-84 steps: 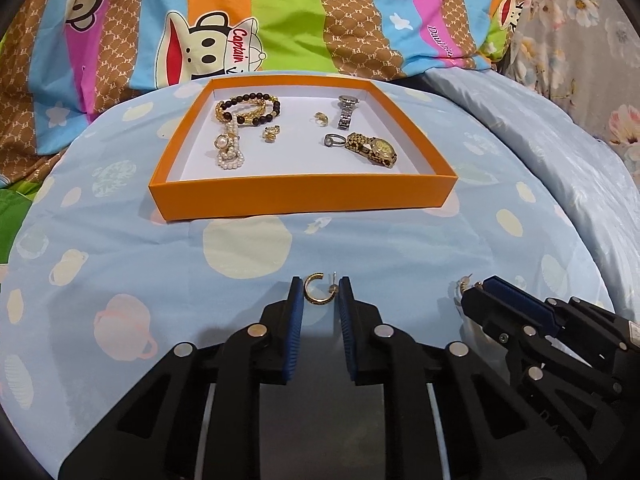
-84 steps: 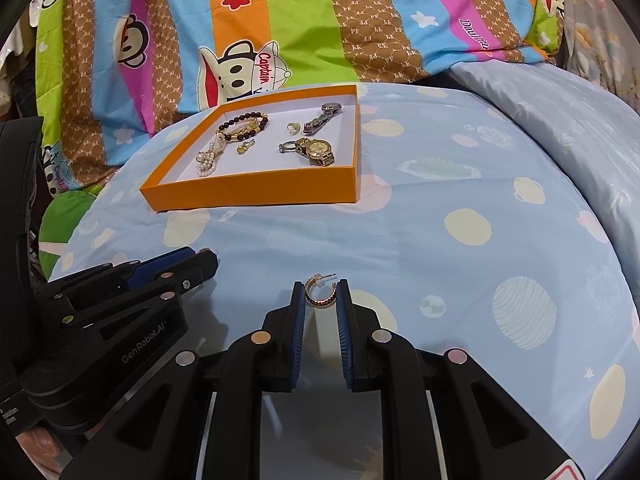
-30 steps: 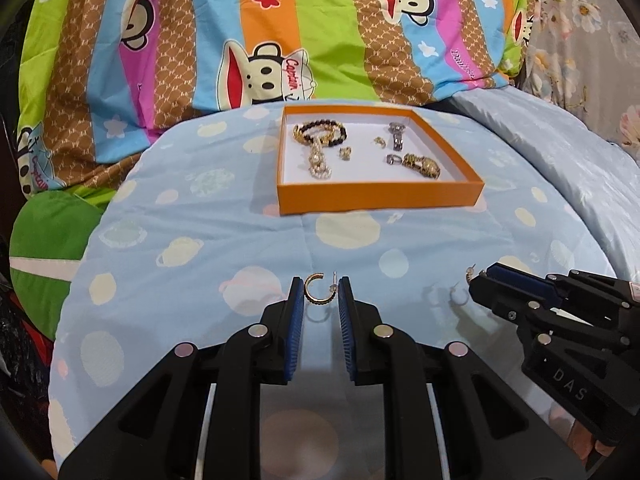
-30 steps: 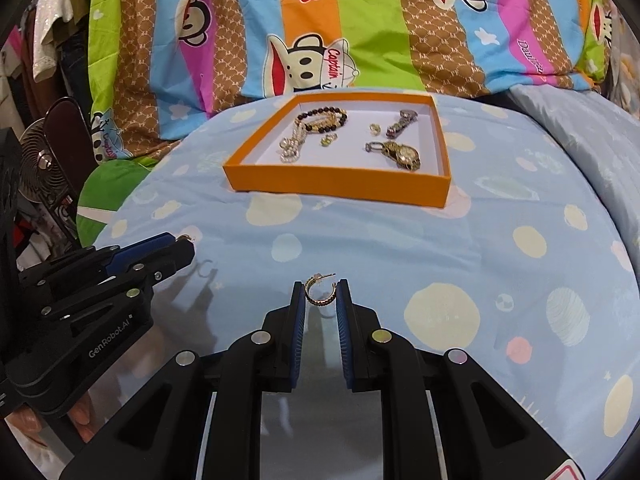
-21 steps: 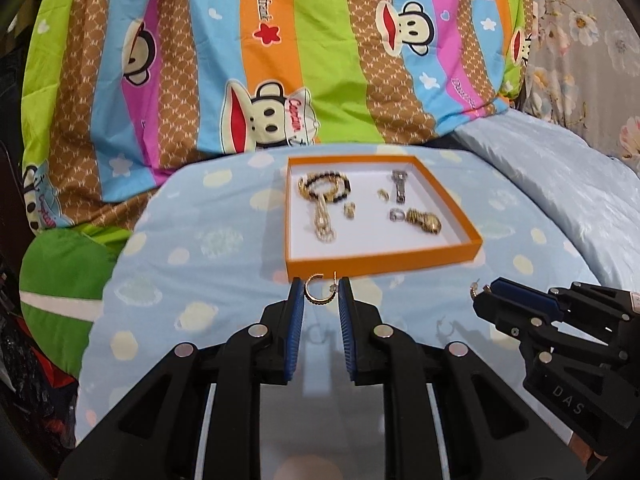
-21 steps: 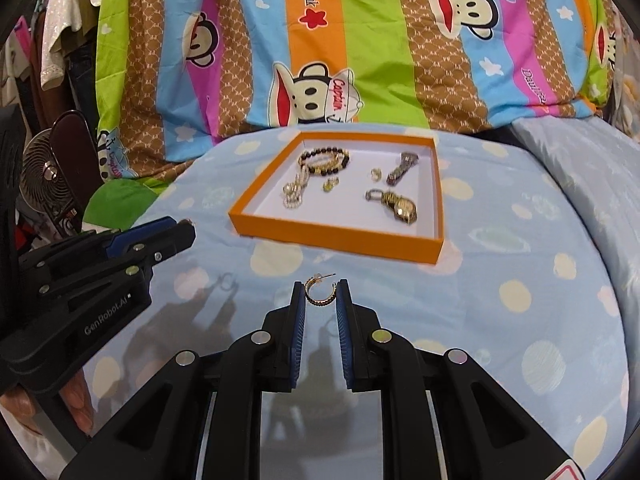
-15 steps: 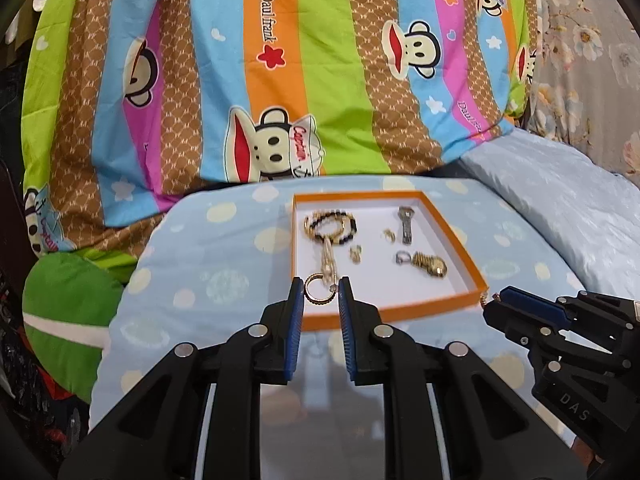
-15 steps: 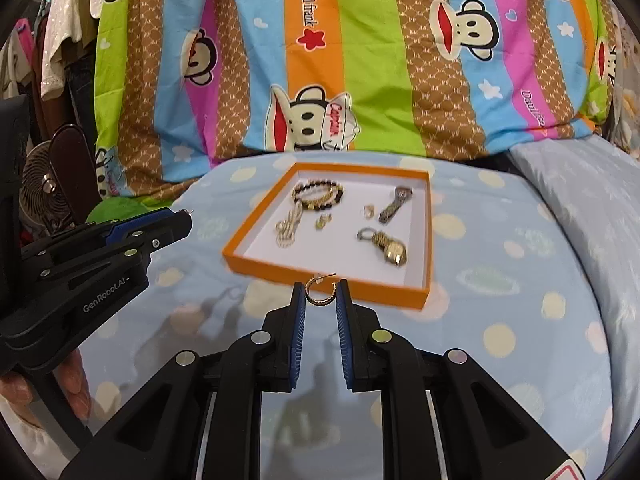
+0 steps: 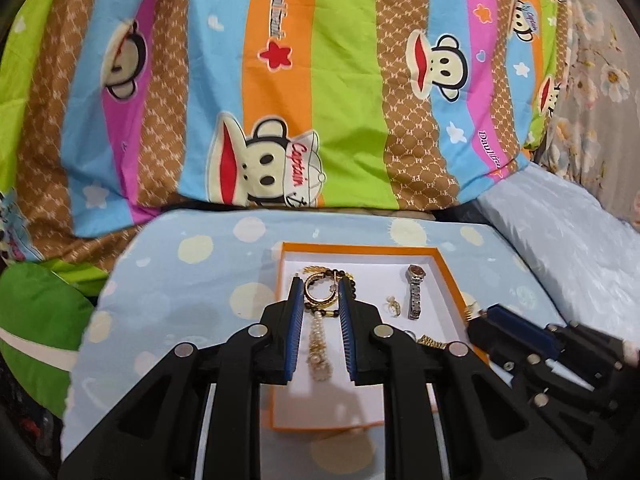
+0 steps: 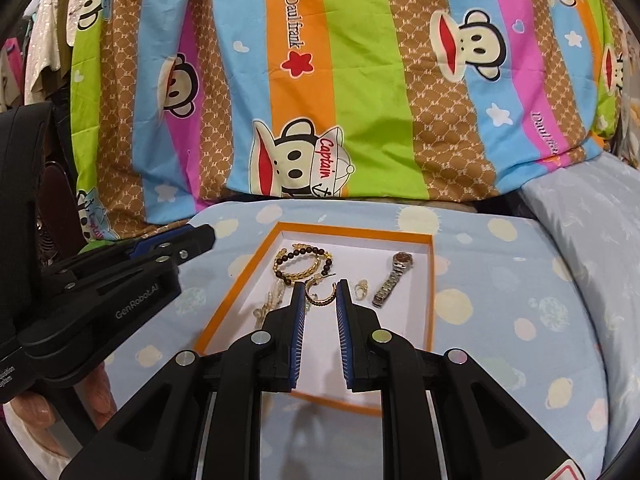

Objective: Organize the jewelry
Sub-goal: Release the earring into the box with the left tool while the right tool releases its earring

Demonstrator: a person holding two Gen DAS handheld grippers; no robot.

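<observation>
An orange tray (image 9: 360, 246) with a white floor lies on the blue spotted bedcover. It holds a beaded bracelet (image 10: 302, 261), a pearl bracelet (image 9: 318, 346), a silver watch (image 9: 416, 292) and a small gold earring (image 9: 394, 305). My left gripper (image 9: 319, 280) is shut on a gold hoop earring (image 9: 320, 303) and hangs over the tray's left part. My right gripper (image 10: 320, 285) is shut on a second gold hoop earring (image 10: 320, 302) above the tray's middle. In the left wrist view the right gripper (image 9: 520, 340) sits at the tray's right rim. A gold watch (image 9: 431, 343) is mostly hidden behind my left fingers.
A striped cartoon-monkey quilt (image 9: 280, 100) rises behind the tray. A pale blue pillow (image 9: 568, 240) lies to the right and a green cushion (image 9: 36, 320) to the left. The left gripper's body (image 10: 120, 288) and the fingers of a hand (image 10: 36, 408) fill the right wrist view's left side.
Both grippers have risen and moved forward from the open bedcover to above the tray. Each has kept its hoop earring. The tray now appears closer and lower in both views.
</observation>
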